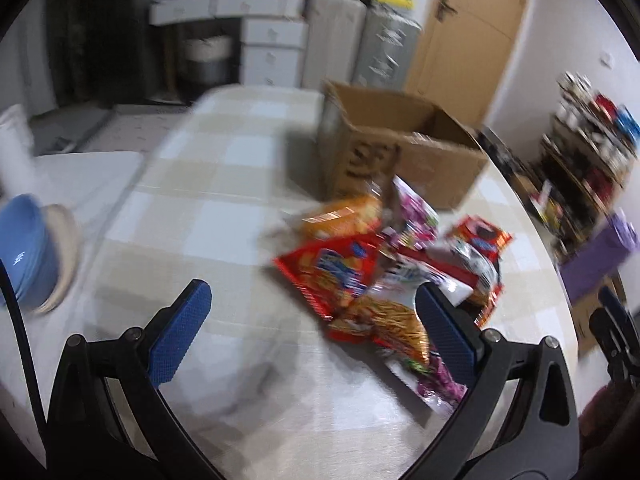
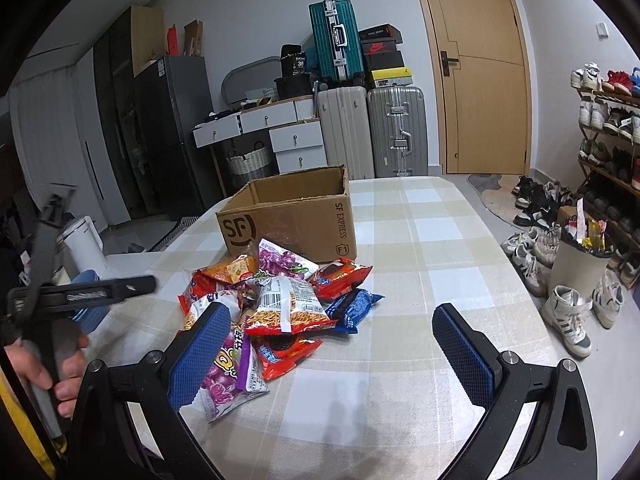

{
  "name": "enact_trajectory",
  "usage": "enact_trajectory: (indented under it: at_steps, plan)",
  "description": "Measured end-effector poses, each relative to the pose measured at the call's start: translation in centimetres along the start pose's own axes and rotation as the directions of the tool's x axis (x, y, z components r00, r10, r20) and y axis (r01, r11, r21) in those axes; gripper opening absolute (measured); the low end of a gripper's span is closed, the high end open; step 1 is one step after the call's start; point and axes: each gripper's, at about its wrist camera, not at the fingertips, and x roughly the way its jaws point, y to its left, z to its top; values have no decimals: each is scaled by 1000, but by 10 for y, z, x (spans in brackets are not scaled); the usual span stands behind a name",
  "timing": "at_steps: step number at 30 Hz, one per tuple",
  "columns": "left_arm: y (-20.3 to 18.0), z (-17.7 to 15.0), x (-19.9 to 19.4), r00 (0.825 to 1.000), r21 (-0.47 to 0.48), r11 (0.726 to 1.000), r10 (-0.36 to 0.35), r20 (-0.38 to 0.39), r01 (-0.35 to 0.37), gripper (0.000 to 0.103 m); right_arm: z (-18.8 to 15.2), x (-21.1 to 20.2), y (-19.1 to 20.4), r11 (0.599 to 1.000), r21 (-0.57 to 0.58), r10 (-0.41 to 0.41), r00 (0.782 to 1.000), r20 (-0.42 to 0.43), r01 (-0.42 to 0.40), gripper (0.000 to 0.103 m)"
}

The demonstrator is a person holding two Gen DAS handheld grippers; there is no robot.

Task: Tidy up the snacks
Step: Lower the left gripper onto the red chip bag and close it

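Snack packets (image 2: 280, 312) heaped on checked tablecloth (image 2: 440, 280), just near of open cardboard box (image 2: 288, 216), some touching its front wall. Box looks empty from right wrist view. Left gripper (image 1: 312, 336) spread wide, nothing held, above table left of heap; view blurred. Right gripper (image 2: 332, 344) spread wide, nothing held, near side of heap. Hand (image 2: 48, 368) grips left tool's handle.

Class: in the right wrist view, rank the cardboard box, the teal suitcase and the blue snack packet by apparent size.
1. cardboard box
2. teal suitcase, though it stands farther back, so its true size is unsure
3. blue snack packet
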Motion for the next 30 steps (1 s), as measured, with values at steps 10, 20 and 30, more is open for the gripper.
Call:
enact_trajectory:
  at_steps: [10,20,30]
  plan:
    - [-3,22,68,986,-22,1000,-13,-165,9,94,-2,3,6,1000,-19,16,1000,-26,-16,103]
    - [-5,24,114,977,2,1000,20,-213,-20,69,-3,5,13,998,-53,25,999,-34,-27,103]
    - [8,21,95,974,-51,995,-93,-206,84,30,-5,11,9,999,-33,31,998,-47,-33,103]
